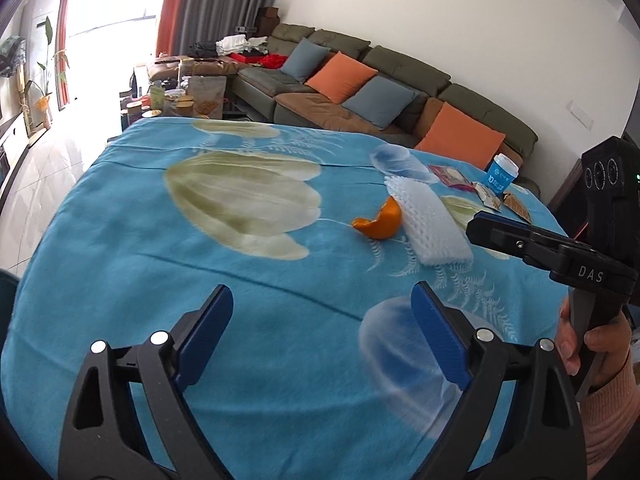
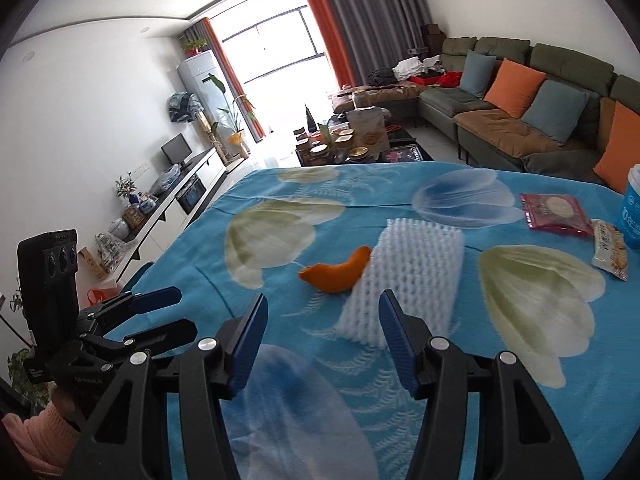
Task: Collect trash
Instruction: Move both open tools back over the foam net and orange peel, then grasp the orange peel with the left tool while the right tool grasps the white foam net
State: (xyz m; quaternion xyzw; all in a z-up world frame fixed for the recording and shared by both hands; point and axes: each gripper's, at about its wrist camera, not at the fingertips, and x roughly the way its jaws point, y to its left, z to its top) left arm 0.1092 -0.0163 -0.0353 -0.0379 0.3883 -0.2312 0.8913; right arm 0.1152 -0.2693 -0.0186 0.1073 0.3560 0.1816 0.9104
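Note:
On the blue flowered tablecloth (image 1: 160, 300) an orange peel (image 1: 380, 222) (image 2: 338, 274) lies against a white foam fruit net (image 1: 428, 224) (image 2: 408, 276). Farther right are a red wrapper (image 1: 450, 176) (image 2: 556, 214), a snack wrapper (image 1: 488, 196) (image 2: 610, 252) and a blue-and-white cup (image 1: 502, 174) (image 2: 634, 216). My left gripper (image 1: 322, 292) (image 2: 176, 312) hovers open over bare cloth, short of the peel. My right gripper (image 2: 324, 300) (image 1: 478, 226) is open, nothing between its pads, with the near end of the foam net just beyond its right finger.
A person's hand in a pink sleeve (image 1: 600, 352) holds the right gripper's handle. Past the table's far edge stand a cluttered coffee table (image 2: 352, 136) and a green sofa with cushions (image 2: 520, 96). A TV cabinet (image 2: 180, 196) runs along the left wall.

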